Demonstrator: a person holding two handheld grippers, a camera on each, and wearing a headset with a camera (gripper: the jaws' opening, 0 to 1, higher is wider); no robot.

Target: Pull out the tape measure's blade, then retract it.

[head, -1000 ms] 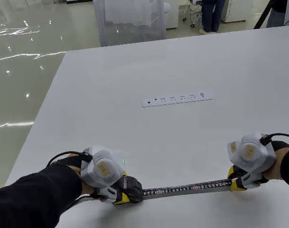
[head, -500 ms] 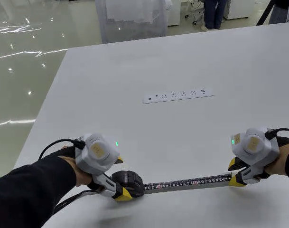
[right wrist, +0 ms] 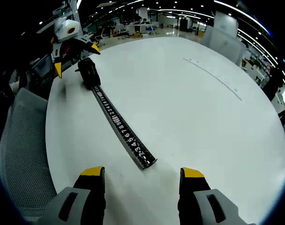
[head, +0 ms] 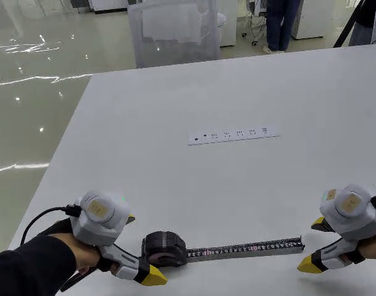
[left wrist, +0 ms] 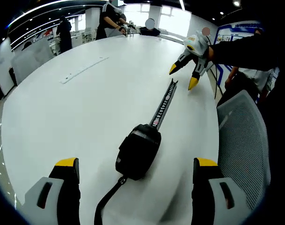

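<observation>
— What is seen nearest, right now?
— The left gripper (head: pixel 141 246) is held wide open just beside the black round tape measure case (head: pixel 164 248), and nothing is gripped. The case is laid on the white table (head: pixel 175 111), near its front edge.
— And the blade?
— The dark numbered steel blade (head: pixel 243 249) is stretched out flat from the case towards the right gripper (head: pixel 313 243). Its jaws are spread too, and the blade's tip is left free just short of them. Farther back, a white power strip (head: pixel 233 133) is left untouched.
— So how far along?
— The pull-out can be judged done; the retraction is yet to be made.
— What's changed?
— Half a second ago, case and tip appeared clamped. Both have now been released, and the grippers drawn back.
</observation>
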